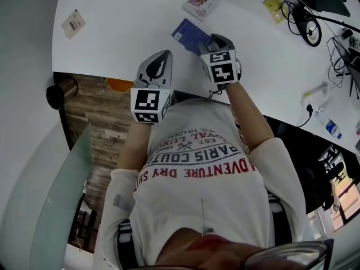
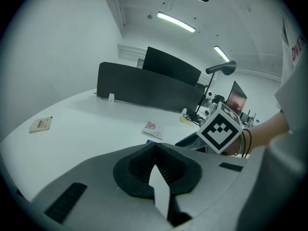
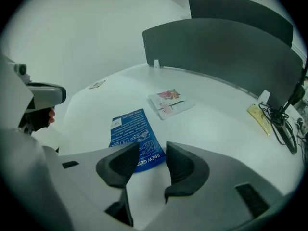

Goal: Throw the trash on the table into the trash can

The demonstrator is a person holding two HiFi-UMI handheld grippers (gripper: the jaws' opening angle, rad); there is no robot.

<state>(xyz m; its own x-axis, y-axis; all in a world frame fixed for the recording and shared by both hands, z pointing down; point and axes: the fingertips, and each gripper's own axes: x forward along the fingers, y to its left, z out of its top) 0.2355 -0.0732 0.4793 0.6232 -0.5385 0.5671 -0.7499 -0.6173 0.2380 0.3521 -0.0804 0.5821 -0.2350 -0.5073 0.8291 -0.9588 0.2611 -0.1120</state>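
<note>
Our right gripper hangs spread above the flat blue printed packet; our left gripper is pressed together, empty. The packet looks light, thin and slippery, so we'd pinch its near edge.

Even overhead light, strong fisheye distortion

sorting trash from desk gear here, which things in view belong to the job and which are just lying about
Job:
blue packet, at the open right tongs
pink packet
yellow packet
tan packet

Lying about:
cables
bottle
divider
lamp
</note>
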